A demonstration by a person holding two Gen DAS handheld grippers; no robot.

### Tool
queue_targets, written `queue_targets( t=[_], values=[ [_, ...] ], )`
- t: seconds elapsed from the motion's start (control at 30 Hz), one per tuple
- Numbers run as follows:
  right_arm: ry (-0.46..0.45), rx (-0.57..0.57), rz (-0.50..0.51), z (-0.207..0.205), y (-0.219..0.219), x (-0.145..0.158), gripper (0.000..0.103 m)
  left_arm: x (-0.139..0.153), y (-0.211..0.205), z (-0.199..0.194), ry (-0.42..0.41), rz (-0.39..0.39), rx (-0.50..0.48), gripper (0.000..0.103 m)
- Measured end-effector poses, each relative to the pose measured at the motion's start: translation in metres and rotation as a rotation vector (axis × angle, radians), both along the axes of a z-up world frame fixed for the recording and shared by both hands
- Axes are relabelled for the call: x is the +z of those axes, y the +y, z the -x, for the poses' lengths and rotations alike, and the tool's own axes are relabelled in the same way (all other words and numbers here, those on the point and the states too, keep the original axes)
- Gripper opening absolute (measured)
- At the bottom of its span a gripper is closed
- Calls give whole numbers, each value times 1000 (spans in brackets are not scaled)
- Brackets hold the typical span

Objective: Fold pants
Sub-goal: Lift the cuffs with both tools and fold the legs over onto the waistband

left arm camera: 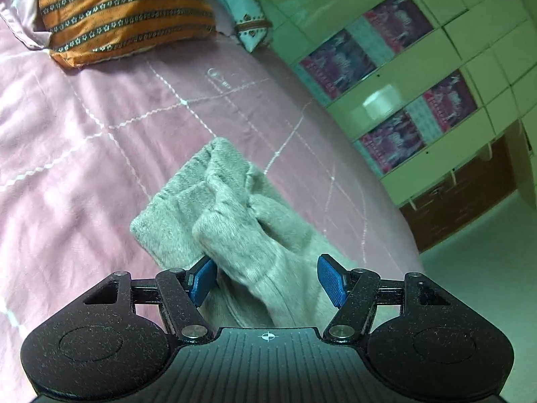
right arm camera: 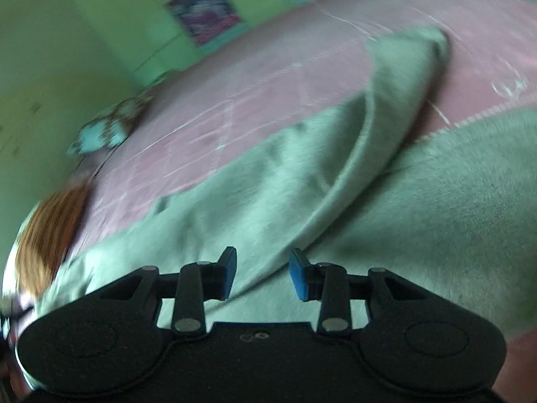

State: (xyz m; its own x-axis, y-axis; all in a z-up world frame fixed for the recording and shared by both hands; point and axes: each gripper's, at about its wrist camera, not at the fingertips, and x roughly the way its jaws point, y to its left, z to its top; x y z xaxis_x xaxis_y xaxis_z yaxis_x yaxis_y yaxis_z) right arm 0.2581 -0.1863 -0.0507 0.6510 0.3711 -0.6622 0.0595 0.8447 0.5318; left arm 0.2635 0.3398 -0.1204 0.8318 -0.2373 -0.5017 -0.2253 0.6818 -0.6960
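Light grey fleece pants (left arm camera: 228,215) lie crumpled on a pink quilted bedspread (left arm camera: 84,127). In the left wrist view my left gripper (left arm camera: 266,280) is open, its blue pads (left arm camera: 203,280) on either side of a raised bunch of the fabric, not pinching it. In the right wrist view, which is blurred, the pants (right arm camera: 268,194) spread wide across the bed with a long fold running up to the right. My right gripper (right arm camera: 263,273) is open just above the cloth, its blue pads (right arm camera: 298,277) apart and holding nothing.
An orange striped pillow (left arm camera: 120,10) and a pale blue patterned bolster (left arm camera: 243,3) lie at the head of the bed. A green tiled wall (left arm camera: 419,77) with picture tiles stands beside the bed, past the bed's right edge (left arm camera: 386,201).
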Motion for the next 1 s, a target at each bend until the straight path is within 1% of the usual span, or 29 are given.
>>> queue_targets(
  t=[0.03,0.07,0.1,0.13,0.17,0.2,0.23,0.3,0.33,0.37,0.4,0.43,0.47,0.5,0.53,0.57,0.6,0.63,0.67,0.7,0.77,0.8,0.83,0.87,0.9,0.93,0.97,1.0],
  values=[
    [26,-28,-4,-6,-2,-5,39,-2,0,-5,7,4,0,57],
    [48,-45,-12,-14,-5,-9,28,-4,1,-12,19,20,-5,26],
    [60,-41,-14,-21,-6,-11,0,-5,1,-20,36,37,-23,26],
    [65,-32,-12,-25,-7,-11,0,0,1,-30,33,25,-38,26],
    [43,-15,-21,-28,-8,-5,0,9,2,-41,3,17,-66,26],
    [-20,-2,-33,-27,-10,8,0,19,4,-51,-34,22,-88,26],
    [-97,5,-38,-22,-11,27,0,34,6,-59,-106,31,-111,26],
    [-267,1,-74,-5,-19,66,0,63,14,-64,-260,64,-132,26],
    [-340,2,-101,8,-25,82,0,71,19,-64,-326,84,-150,26],
    [-383,9,-117,20,-29,91,0,72,26,-63,-344,102,-169,26],
    [-408,17,-112,34,-33,93,0,68,31,-61,-310,80,-173,26],
    [-410,35,-103,46,-35,87,0,57,33,-58,-231,44,-184,26],
    [-379,66,-96,56,-35,70,0,35,34,-59,-93,-1,-197,26],
    [-304,102,-53,61,-28,46,0,6,31,-62,102,-72,-200,26],
    [-205,153,-14,59,-19,23,0,-16,28,-62,209,-121,-218,26],
    [-62,180,17,54,-12,-11,0,-27,29,-55,180,-111,-218,26],
    [-1,146,-10,53,-14,-31,0,-29,32,-50,155,-60,-184,26],
    [-2,111,-61,54,-19,-38,0,-29,31,-48,148,-33,-162,26],
    [-5,85,-97,55,-22,-41,0,-28,27,-49,144,-56,-168,26],
    [-7,71,-94,54,-23,-39,0,-27,22,-51,149,-85,-175,26],
    [-21,71,-52,53,-19,-33,8,-25,20,-56,157,-90,-174,26],
    [-17,69,-36,51,-18,-32,10,-24,18,-59,157,-90,-172,26],
    [-6,61,-32,47,-17,-31,9,-22,17,-62,159,-97,-171,26],
    [9,53,-33,44,-17,-31,4,-21,15,-63,160,-115,-172,26],
    [16,57,-21,38,-11,-28,0,-17,13,-64,149,-128,-169,26],
    [-4,66,-13,38,-12,-24,0,-6,14,-61,121,-130,-166,26],
    [-47,65,-18,41,-13,-19,0,1,12,-58,59,-115,-170,26],
    [-106,61,-35,46,-15,-8,0,11,21,-45,5,-95,-171,26]
  ],
)
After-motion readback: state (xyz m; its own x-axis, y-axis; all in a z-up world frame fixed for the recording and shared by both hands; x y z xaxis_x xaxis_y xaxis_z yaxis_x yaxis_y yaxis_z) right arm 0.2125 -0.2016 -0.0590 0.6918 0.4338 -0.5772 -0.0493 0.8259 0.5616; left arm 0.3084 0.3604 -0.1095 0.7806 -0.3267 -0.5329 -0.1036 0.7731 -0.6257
